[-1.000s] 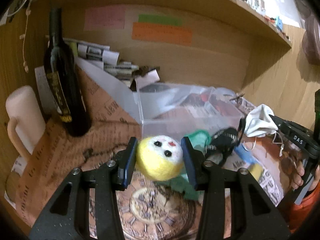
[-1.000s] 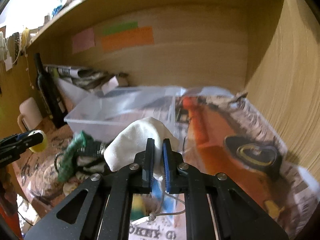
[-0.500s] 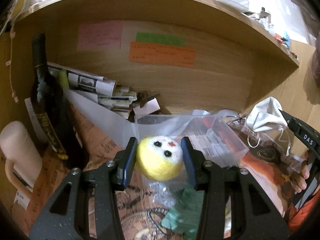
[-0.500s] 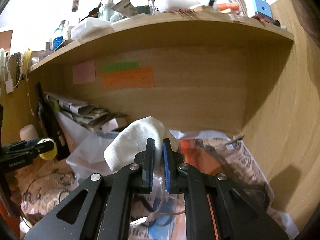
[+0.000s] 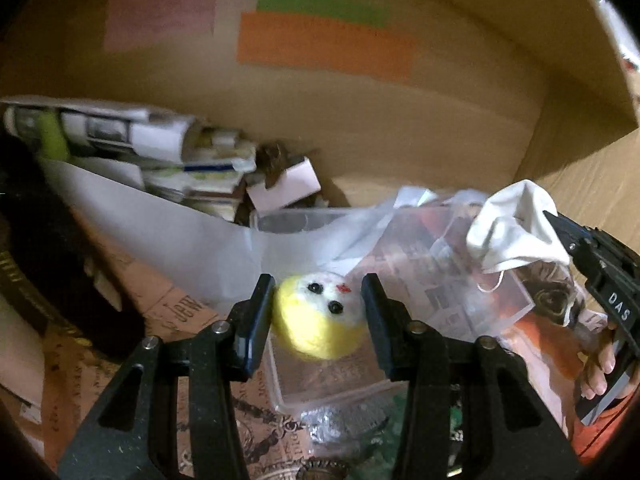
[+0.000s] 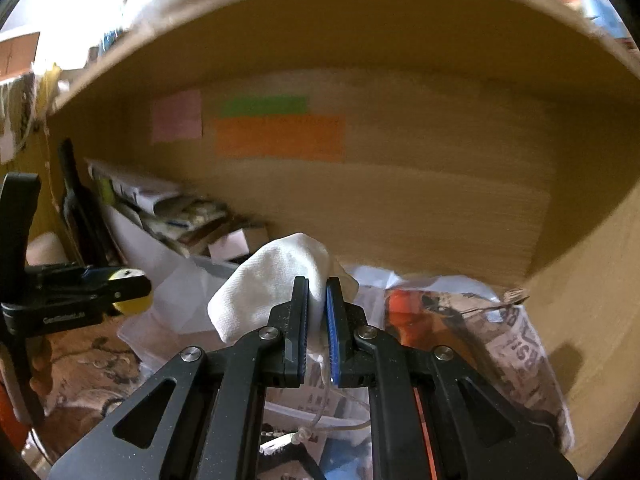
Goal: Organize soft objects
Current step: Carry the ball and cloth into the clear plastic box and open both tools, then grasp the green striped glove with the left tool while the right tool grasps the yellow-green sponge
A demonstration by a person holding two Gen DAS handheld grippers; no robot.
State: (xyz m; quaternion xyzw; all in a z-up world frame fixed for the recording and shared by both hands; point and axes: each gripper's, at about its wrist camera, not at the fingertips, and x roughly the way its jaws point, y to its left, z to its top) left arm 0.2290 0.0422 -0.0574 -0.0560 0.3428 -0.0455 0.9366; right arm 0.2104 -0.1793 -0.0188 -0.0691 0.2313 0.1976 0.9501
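Note:
My left gripper is shut on a round yellow-and-white plush ball with black eyes, held over the near end of a clear plastic box. My right gripper is shut on a white cloth face mask, held above the box's right side; the mask also shows in the left wrist view. The left gripper and ball show at the left of the right wrist view. A green soft thing lies below the box.
The wooden alcove's back wall carries pink, green and orange notes. Rolled papers and a white plastic sheet lie at the back left. A dark bottle stands at the left. Printed newspaper covers the surface.
Both grippers have moved forward toward the clear box, each still holding its object. The ball now hangs over the box's near end, and the mask is nearer the box.

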